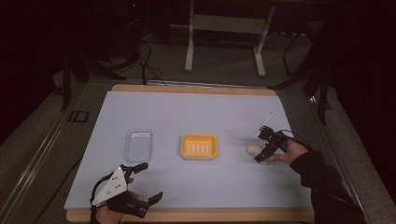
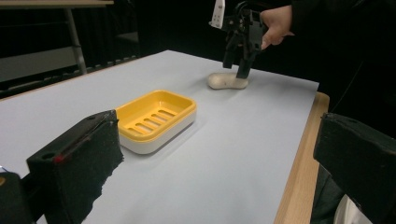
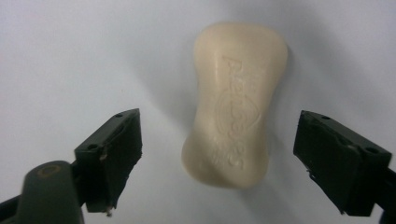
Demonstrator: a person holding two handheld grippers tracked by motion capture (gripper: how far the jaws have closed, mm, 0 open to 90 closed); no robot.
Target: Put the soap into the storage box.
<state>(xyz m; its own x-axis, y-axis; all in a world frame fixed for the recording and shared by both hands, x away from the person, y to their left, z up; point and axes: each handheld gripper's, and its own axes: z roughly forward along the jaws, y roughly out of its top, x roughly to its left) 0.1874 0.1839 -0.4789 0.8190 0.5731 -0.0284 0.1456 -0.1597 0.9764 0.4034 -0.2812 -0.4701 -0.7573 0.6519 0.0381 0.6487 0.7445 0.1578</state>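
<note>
Right tool [image 3: 219, 158] pointing down, jaws spread astride soap bar [image 3: 236, 102], left tool [image 1: 144, 184] level, released

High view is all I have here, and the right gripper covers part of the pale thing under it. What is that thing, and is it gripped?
Observer: It is a cream soap bar with raised lettering, lying flat on the table sheet. The right gripper has a finger on each side of it with gaps showing, so it is not gripped.
Operator: Anything in the yellow dish?
Observer: No. The soap dish has a slotted yellow tray in a white base, with nothing in it.
Operator: And the left gripper?
Observer: The left gripper is wide open, nothing between its fingers, facing the dish.
</note>
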